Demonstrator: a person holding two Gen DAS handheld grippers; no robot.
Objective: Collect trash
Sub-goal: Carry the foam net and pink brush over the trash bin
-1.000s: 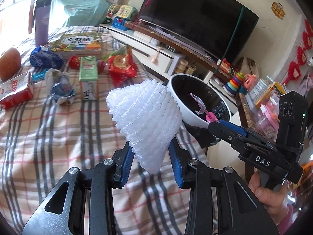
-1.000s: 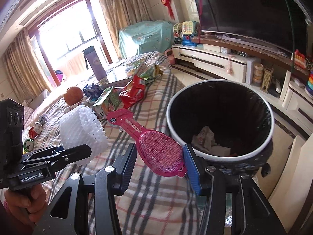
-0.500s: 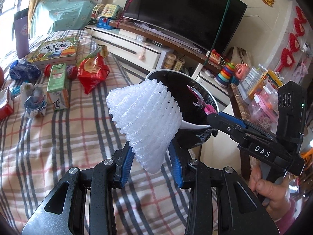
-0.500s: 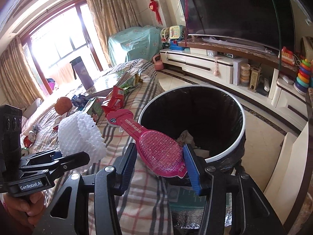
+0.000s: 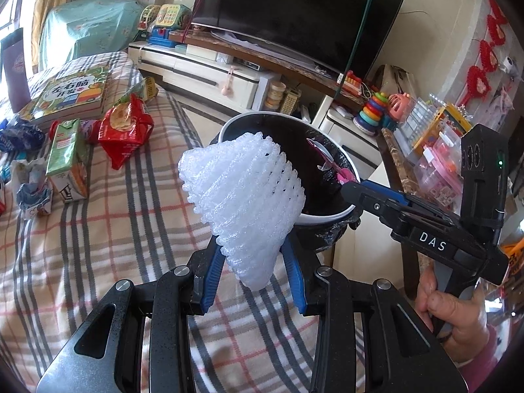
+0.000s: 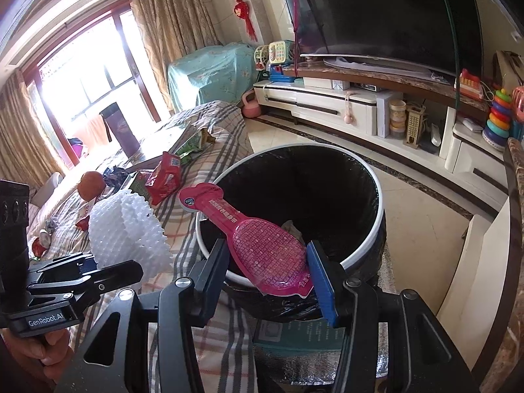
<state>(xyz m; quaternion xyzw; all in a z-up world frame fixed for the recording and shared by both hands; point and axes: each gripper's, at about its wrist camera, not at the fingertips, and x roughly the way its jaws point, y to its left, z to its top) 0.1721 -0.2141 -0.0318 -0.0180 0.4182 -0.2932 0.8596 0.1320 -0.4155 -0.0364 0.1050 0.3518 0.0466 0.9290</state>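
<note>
A white foam fruit net (image 5: pixel 242 203) is clamped at its narrow end by the left gripper (image 5: pixel 252 268), so the wide end stands up near the rim of the trash bin (image 6: pixel 376 209). A pink plastic blister package (image 6: pixel 262 242) is gripped across its broad part by the right gripper (image 6: pixel 268 268) and is held over the bin's opening, probably so that it will fall inside when released. More litter, such as a red snack bag (image 5: pixel 126 131) and a green drink carton (image 5: pixel 65 160), is left on the checked cloth (image 5: pixel 98 255).
</note>
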